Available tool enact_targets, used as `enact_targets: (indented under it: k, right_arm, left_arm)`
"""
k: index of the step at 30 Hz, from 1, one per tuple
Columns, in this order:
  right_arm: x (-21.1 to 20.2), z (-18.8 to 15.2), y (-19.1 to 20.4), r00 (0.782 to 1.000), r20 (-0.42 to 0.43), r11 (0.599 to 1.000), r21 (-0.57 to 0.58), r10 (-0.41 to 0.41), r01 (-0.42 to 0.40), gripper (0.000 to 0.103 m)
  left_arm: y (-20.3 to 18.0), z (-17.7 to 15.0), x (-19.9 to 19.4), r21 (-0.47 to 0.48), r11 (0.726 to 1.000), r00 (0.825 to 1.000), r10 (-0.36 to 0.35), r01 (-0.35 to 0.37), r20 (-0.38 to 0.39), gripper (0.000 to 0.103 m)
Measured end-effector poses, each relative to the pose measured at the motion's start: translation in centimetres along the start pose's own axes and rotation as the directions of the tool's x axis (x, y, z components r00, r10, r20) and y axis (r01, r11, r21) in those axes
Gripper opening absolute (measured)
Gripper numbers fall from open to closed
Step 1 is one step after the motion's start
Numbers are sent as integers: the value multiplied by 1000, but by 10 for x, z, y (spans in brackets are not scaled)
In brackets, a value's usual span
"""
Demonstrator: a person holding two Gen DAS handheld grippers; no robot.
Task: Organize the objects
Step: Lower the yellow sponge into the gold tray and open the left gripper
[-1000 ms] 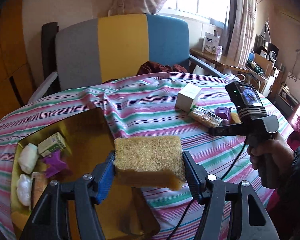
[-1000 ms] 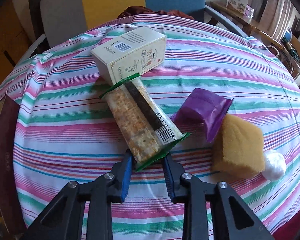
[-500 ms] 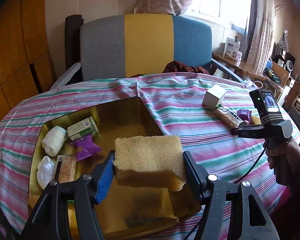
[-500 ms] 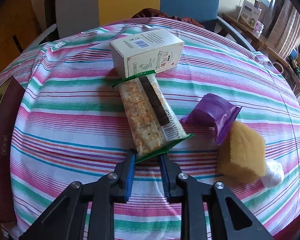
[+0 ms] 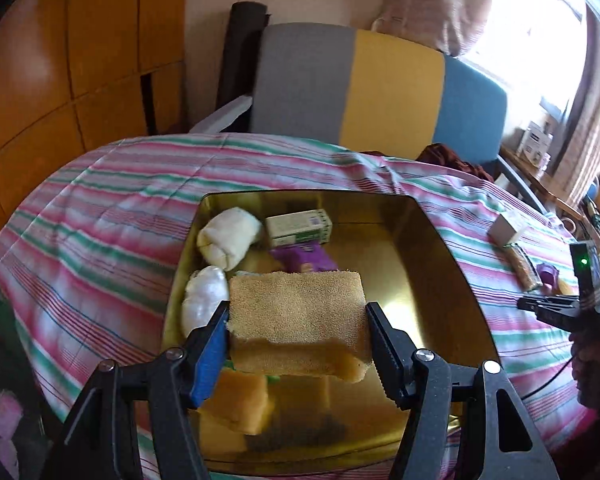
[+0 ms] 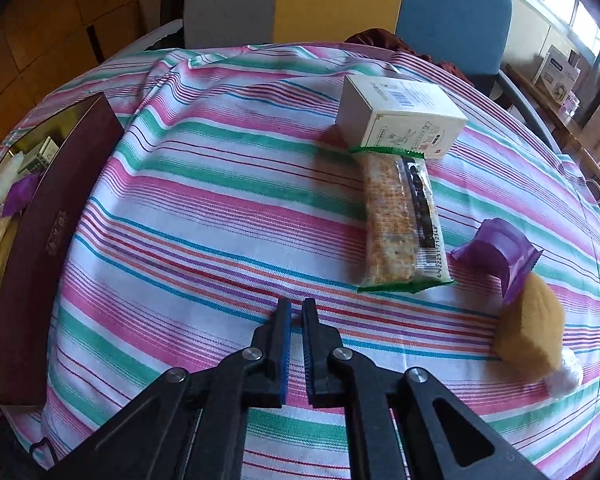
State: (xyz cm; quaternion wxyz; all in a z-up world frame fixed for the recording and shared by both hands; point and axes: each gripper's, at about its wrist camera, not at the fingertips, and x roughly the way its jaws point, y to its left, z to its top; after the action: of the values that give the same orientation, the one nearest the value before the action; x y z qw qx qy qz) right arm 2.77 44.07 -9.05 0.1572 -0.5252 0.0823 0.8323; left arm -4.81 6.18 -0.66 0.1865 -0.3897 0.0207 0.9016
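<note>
Two grippers are at work, and only one carries anything. My left gripper (image 5: 298,330) squeezes a yellow sponge (image 5: 296,312) by its short ends, so its broad face lies flat and it hangs over the gold tray (image 5: 440,280), above the tray's near half. That hold makes sense to me: the sponge can drop flat into the bare floor beside the goods already packed along the tray's left wall, a white rolled cloth (image 5: 228,236), a small green-and-white carton (image 5: 299,225), a purple wrapper (image 5: 304,258) and a white pouch (image 5: 204,296).

My right gripper (image 6: 297,320) has its jaws shut with nothing between them, poised over bare striped tablecloth (image 6: 204,184), to the right of the tray's dark red outer wall (image 6: 48,232). Farther right of the tray wait the cracker packet (image 6: 400,224), a white box (image 6: 400,112), a purple packet (image 6: 500,256) and another sponge (image 6: 528,332), all unsorted. I judge the packet lies nearest for the next pick, though the jaws must open first.
</note>
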Motion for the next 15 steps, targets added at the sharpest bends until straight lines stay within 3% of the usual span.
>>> enact_targets:
  k: [6,10,15]
  right_arm:
    - [1,1,0,1000,-5,1000,-1,-2,2,5]
    - [3,4,0,1000,-5,1000,-13,-8,8,5]
    - [4,5,-1,1000,-8,1000,-18,-9,8,5]
  left_arm:
    - [-12,21,25,-17,998,997,-60,59,-52,65]
    - [-37,37,48,35,998,997,-52,54,-60,65]
    - [-57,62,87,10,996,990,-85,87,-116,65]
